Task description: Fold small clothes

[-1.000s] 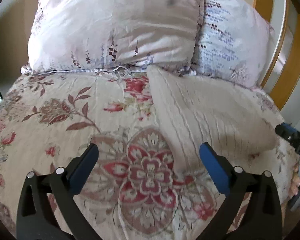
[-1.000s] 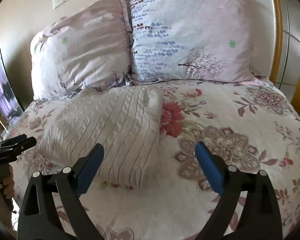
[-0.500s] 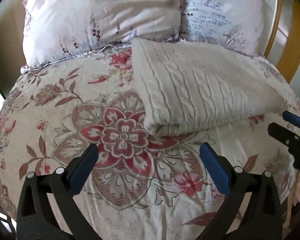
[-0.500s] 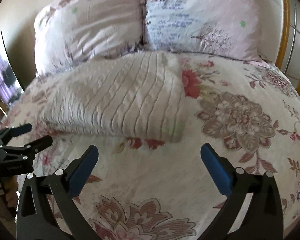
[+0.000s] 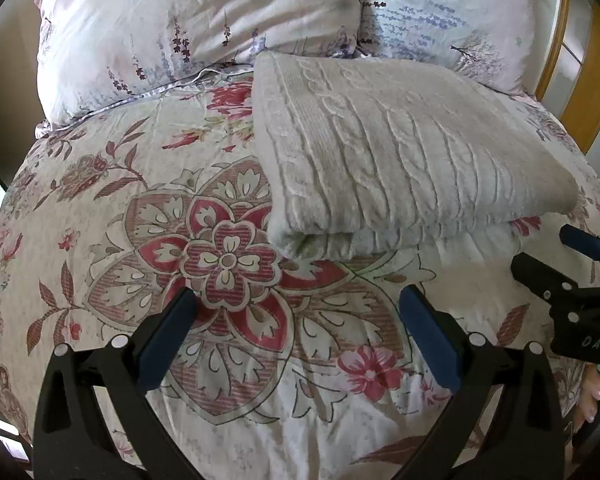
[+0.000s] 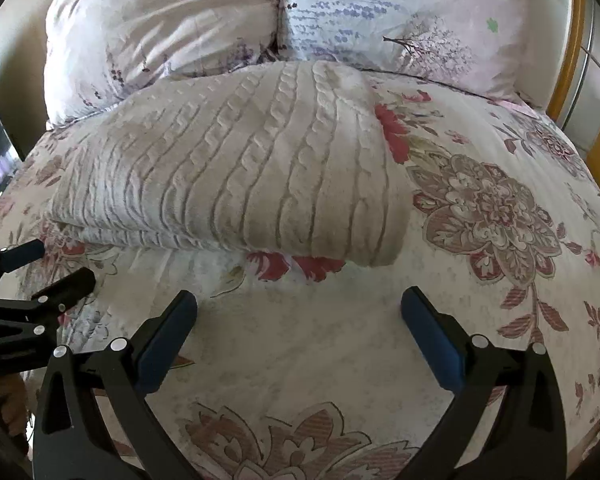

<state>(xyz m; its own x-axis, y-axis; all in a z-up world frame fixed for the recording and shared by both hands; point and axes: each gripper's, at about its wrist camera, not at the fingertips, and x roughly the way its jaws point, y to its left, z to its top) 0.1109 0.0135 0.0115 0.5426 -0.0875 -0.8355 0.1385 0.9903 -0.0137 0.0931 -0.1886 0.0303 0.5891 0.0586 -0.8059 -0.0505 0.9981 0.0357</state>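
Cable-knit sweater (image 5: 400,152) lies folded on the bedspread (image 5: 140,208) at 12 o'clock from both claws, left gripper (image 5: 296,332) and right gripper (image 6: 298,334) spread wide, empty (soft, bulky, floppy knit): pinch the doubled near edge.

Bed (image 5: 100,208): covered by a cream bedspread (image 6: 300,352) printed with red and brown flowers. At twelve o'clock, two floral pillows lay side by side against the head end: a pinkish one (image 5: 188,28) at eleven and a bluish one (image 5: 452,12) at one. A folded cream cable-knit sweater (image 5: 400,152) lay flat on the bedspread, its far edge touching the pillows.
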